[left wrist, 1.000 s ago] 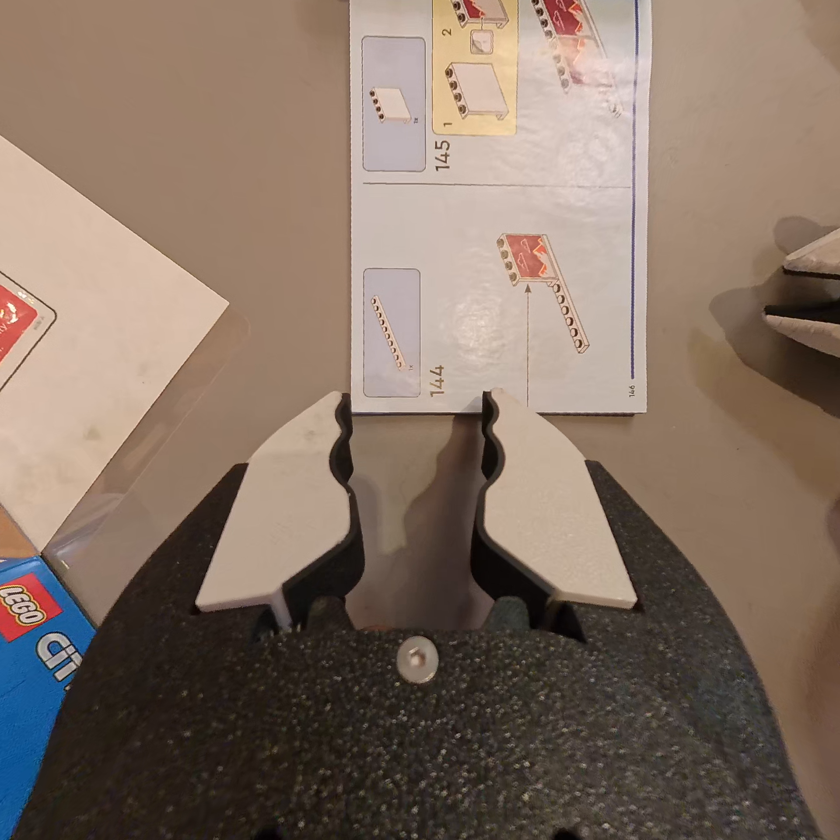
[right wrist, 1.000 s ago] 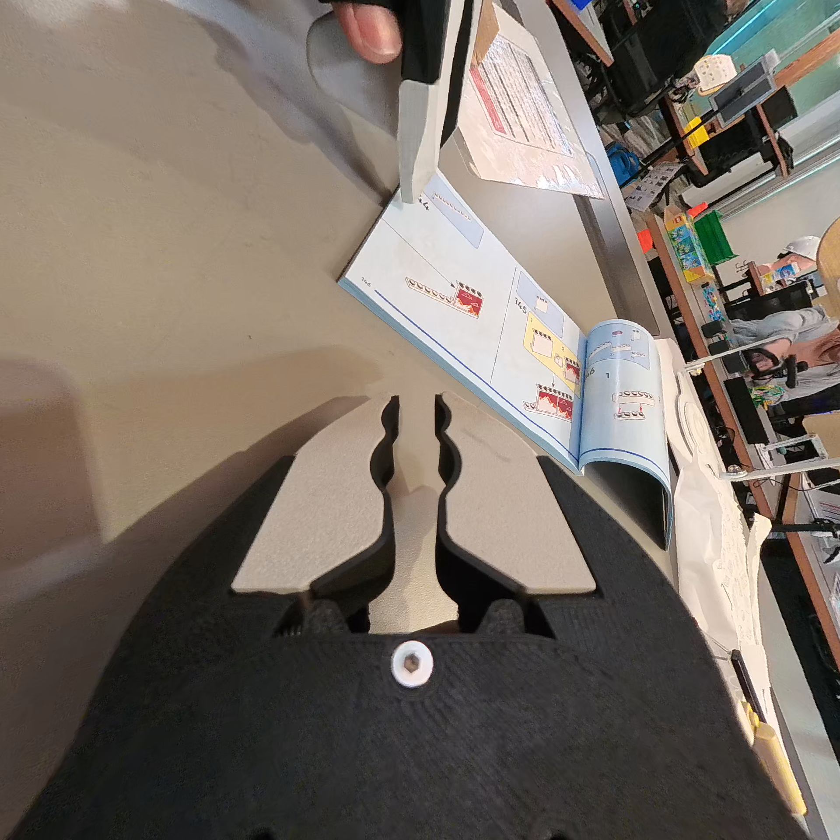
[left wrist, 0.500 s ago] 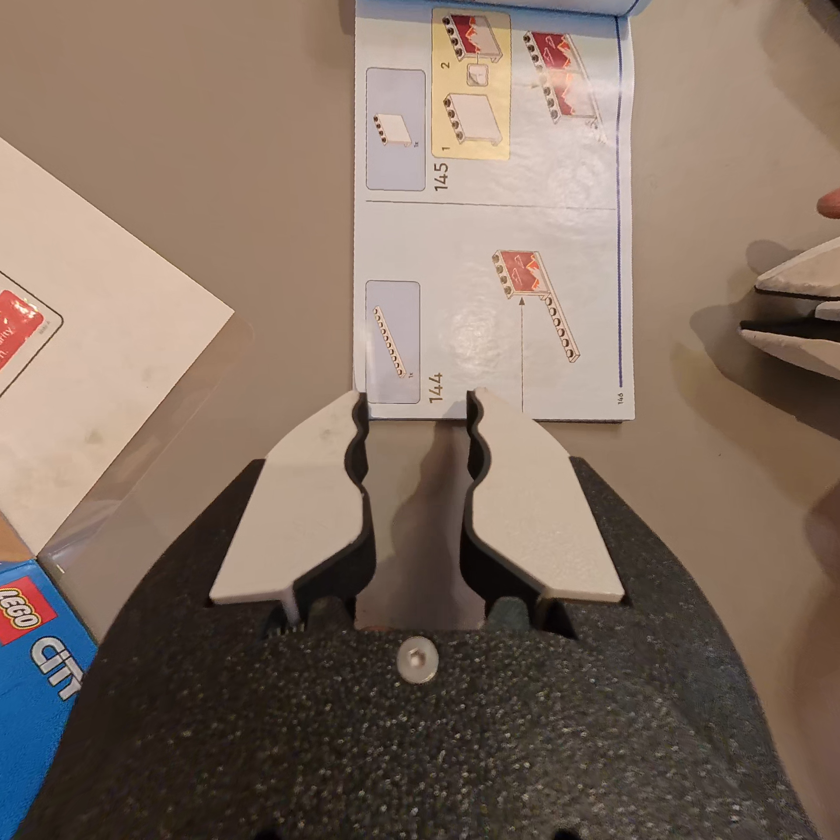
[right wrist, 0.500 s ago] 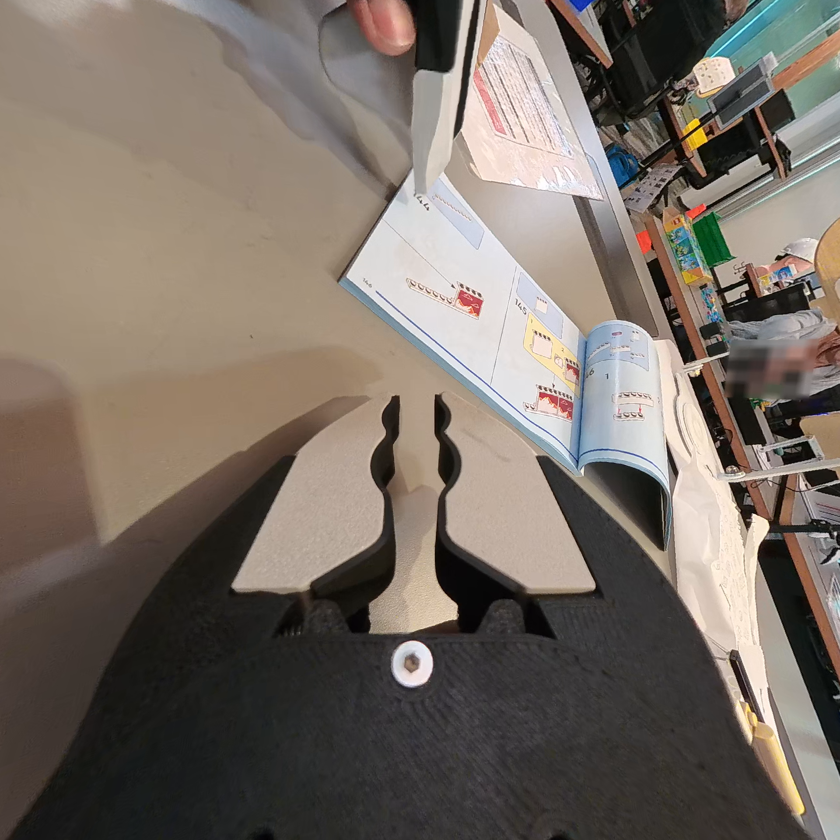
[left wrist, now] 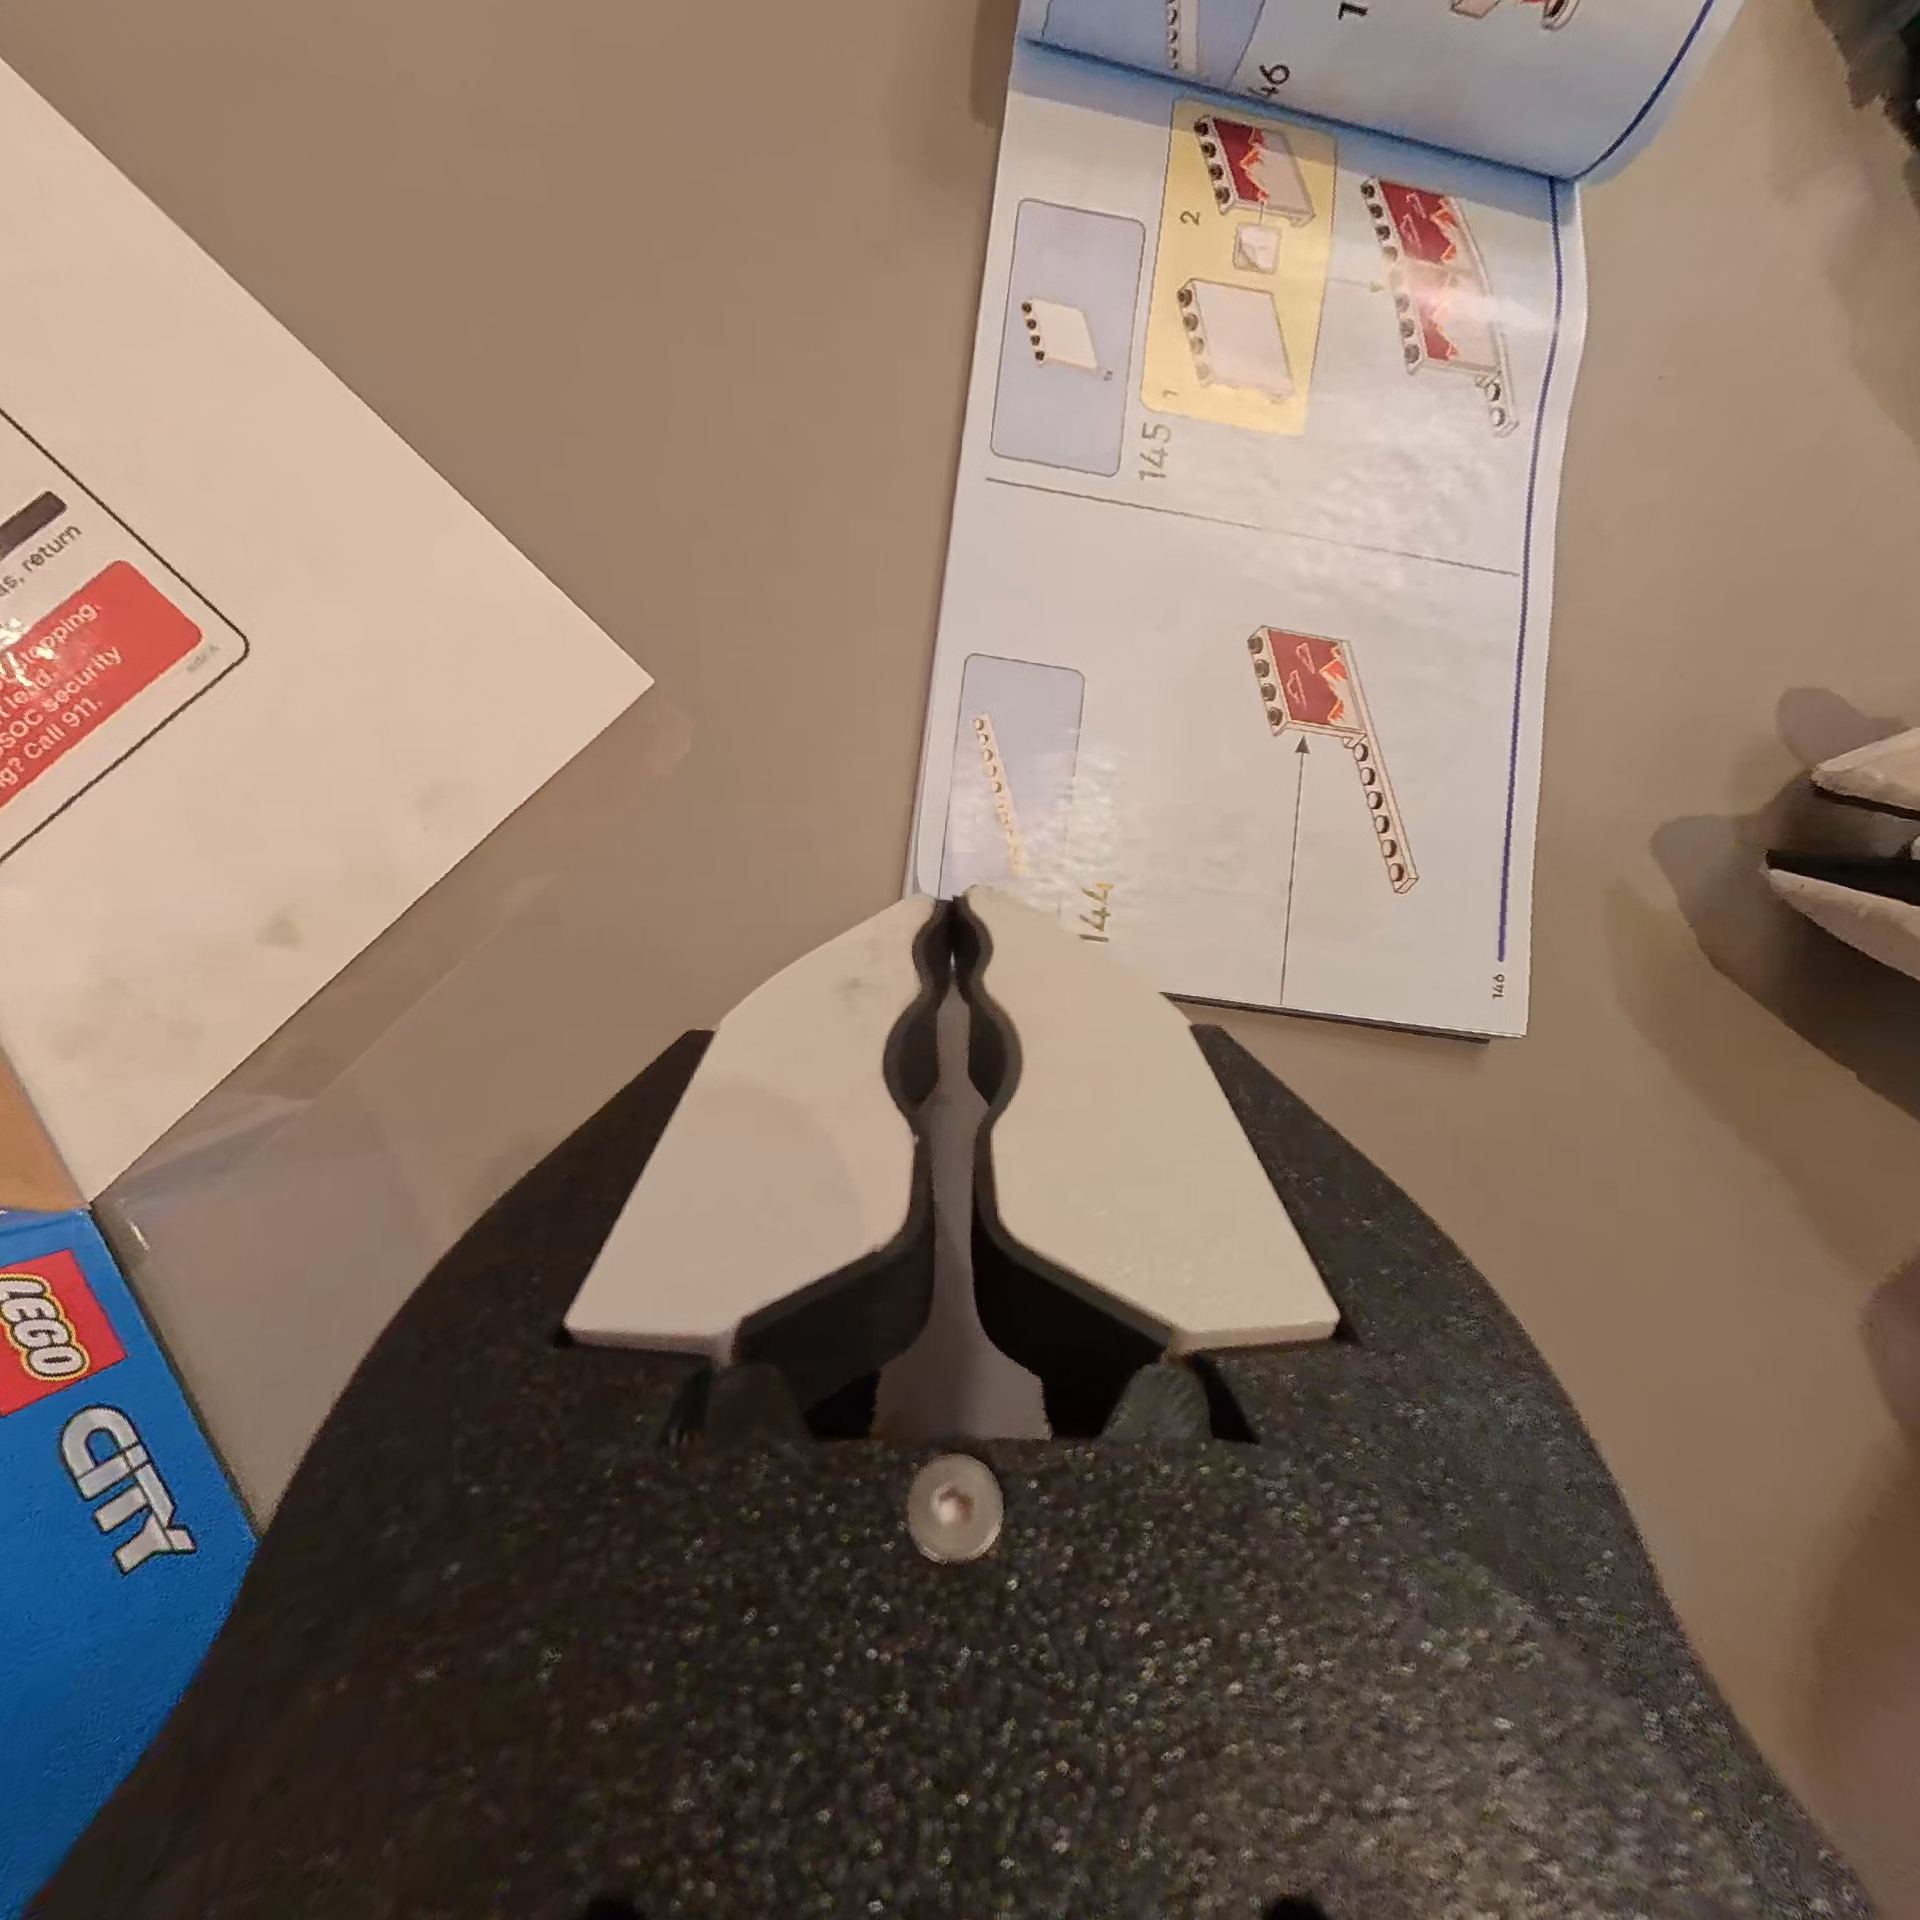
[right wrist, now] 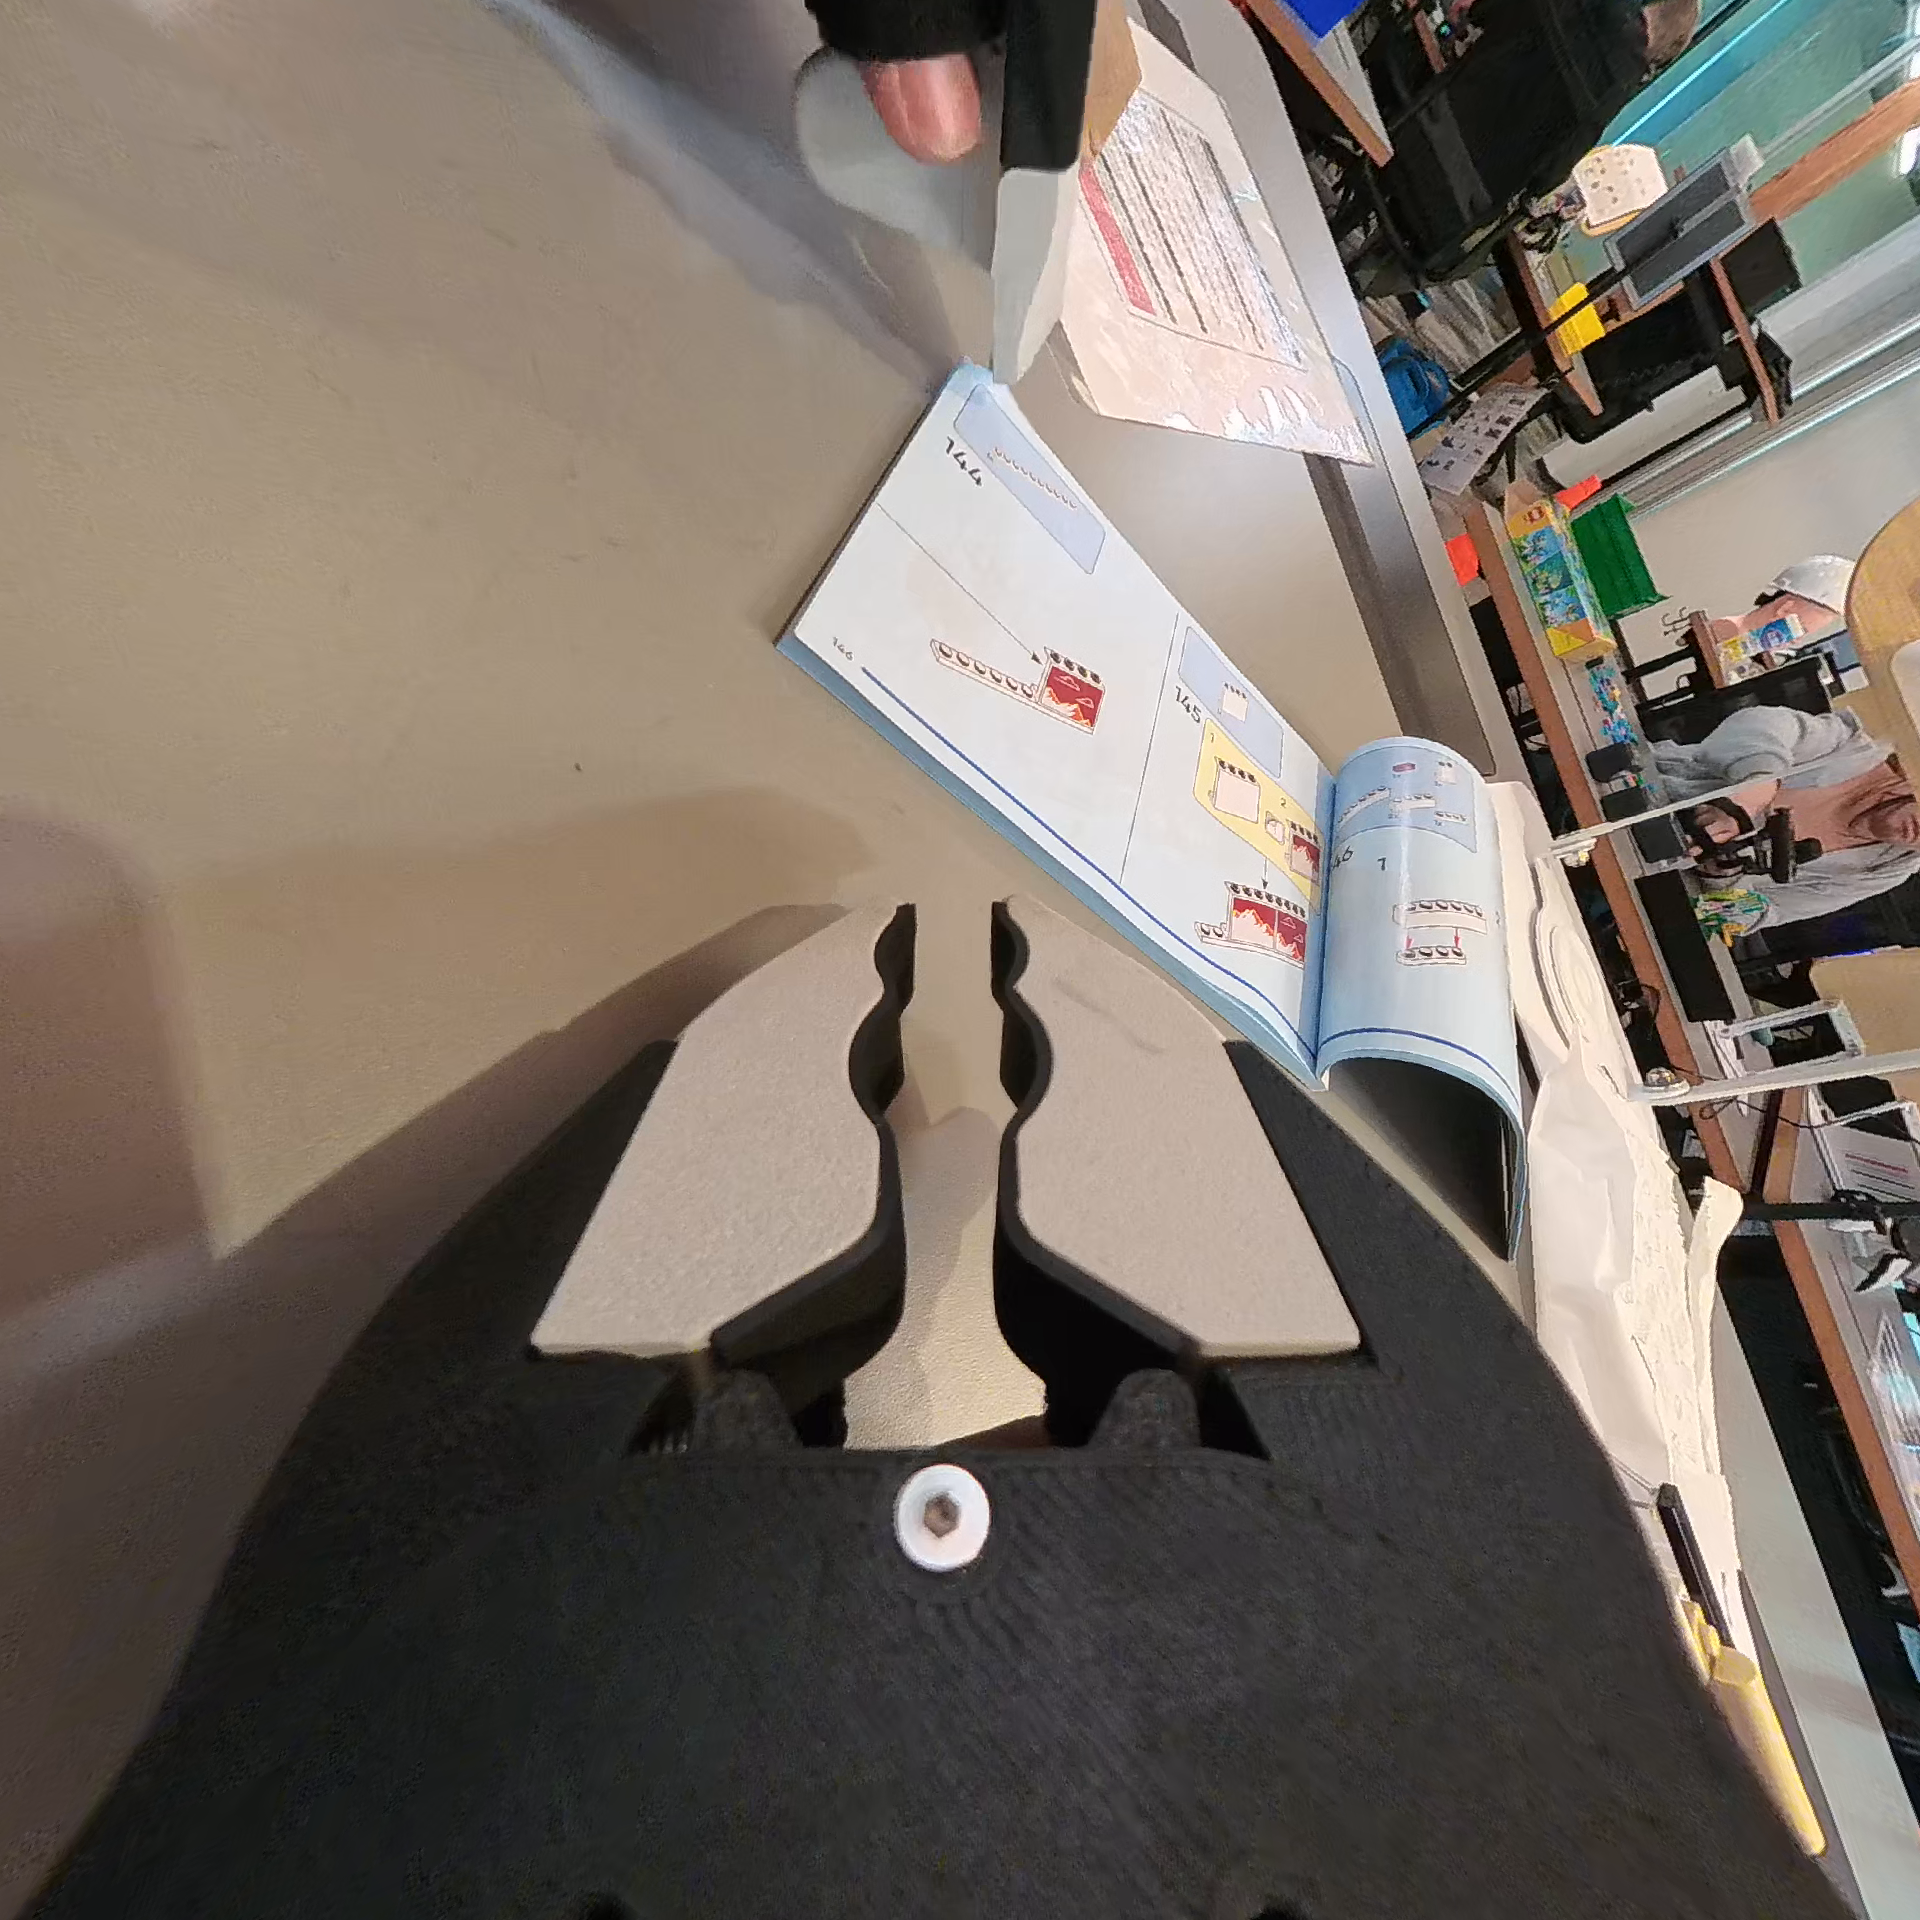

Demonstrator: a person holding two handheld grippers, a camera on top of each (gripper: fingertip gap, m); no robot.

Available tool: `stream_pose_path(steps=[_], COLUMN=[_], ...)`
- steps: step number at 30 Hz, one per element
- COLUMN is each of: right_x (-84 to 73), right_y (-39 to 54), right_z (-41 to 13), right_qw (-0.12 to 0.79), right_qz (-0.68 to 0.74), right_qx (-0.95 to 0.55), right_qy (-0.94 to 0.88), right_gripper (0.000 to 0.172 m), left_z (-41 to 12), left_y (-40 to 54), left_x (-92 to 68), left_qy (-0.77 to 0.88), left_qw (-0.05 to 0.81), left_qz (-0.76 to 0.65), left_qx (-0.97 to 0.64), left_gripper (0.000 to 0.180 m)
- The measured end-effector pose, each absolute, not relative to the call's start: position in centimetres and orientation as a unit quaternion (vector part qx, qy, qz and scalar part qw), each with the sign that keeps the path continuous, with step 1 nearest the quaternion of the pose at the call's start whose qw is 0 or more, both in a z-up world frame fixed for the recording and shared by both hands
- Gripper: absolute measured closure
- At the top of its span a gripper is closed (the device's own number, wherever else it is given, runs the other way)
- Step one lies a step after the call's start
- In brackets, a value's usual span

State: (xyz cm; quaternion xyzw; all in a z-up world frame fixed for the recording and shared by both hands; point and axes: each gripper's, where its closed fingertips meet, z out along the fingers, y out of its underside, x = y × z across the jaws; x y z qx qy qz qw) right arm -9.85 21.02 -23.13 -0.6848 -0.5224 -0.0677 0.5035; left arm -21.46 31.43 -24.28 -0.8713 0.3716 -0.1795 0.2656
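1. Change, left gripper [left wrist: 951,906]: a second ago its jaws stood wide apart just short of the instruction booklet [left wrist: 1299,540]; they have since closed, tip against tip, on the near left corner of the booklet's open page; the corner is pinched between the tips.
2. Change, right gripper [right wrist: 953,914]: none; its jaws keep the same narrow gap, released, with bare table [right wrist: 416,520] showing between them; it holds nothing.
3. Change, left wrist view: the booklet sat square ahead of the jaws before; it now lies skewed to the right of them.
4. Booklet position: on the table, near its far edge and roughly parallel to it; the right gripper is beside the booklet's right edge, apart from it.
5. Booklet axis: the long axis runs from the pinched corner away to the fold; there the further pages arch upward.
6. Surroundings: a laminated sheet [left wrist: 260,779] and a blue box [left wrist: 73,1507] lie left of the left gripper.
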Motion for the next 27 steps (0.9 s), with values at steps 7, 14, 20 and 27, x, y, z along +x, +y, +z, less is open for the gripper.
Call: stream_pose_path(steps=[7,14,20,27], right_x=[-9.7,-9.4,-9.9,-10.0], right_y=[21.3,21.8,22.2,22.3], right_z=[-23.1,-22.8,-22.7,-22.7], right_qw=[0.505,0.515,0.524,0.525], right_qz=[-0.067,-0.08,-0.086,-0.088], right_qx=[-0.688,-0.685,-0.673,-0.671], right_qy=[-0.517,-0.508,-0.515,-0.516], right_gripper=[0.155,0.148,0.145,0.146], left_z=[-23.6,-21.7,-21.9,-24.3], left_y=[31.5,32.0,32.3,31.5], left_x=[-21.0,-20.6,-20.8,-22.5], left_qy=[0.368,0.333,0.317,0.367], left_qw=[0.279,0.312,0.312,0.258], left_qz=[-0.202,-0.253,-0.253,-0.169], left_qx=[-0.864,-0.853,-0.859,-0.878], left_gripper=[0.18,0.18,0.18,0.146])
